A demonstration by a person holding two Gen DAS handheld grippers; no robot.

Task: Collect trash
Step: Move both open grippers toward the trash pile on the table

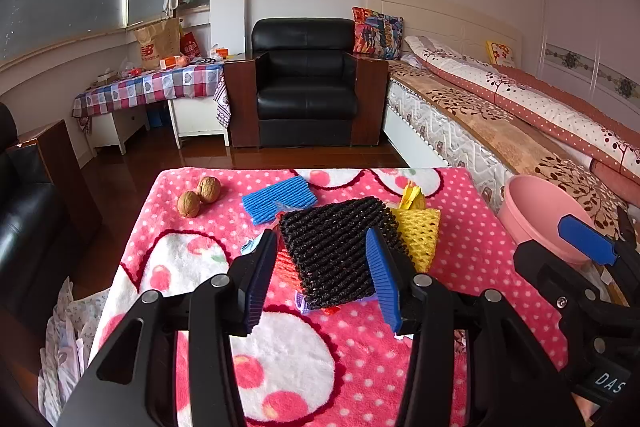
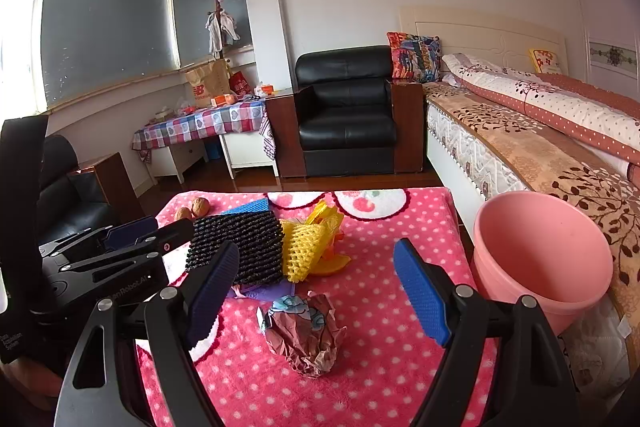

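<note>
A crumpled brown wrapper (image 2: 306, 337) is lying nearest, between the right gripper's (image 2: 320, 291) released fingers. The left gripper's (image 1: 324, 277) fingers are gaping around 1 black foam net (image 1: 334, 251), not pressing it. 1 yellow net (image 1: 418, 233), 1 blue net (image 1: 278, 199) and 2 walnuts (image 1: 199, 197) are sitting on the pink surface (image 1: 460, 267). 1 pink basin (image 2: 544, 259) is standing empty beside it.

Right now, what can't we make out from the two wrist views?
- What lies under the black foam net: red and purple scraps poke out in the left wrist view, the rest covered.
- Bottom of the pink basin: the right wrist view shows only its inner wall.
- Crumpled wrapper: its print is unreadable.
- Items on the checked side table: too small.
</note>
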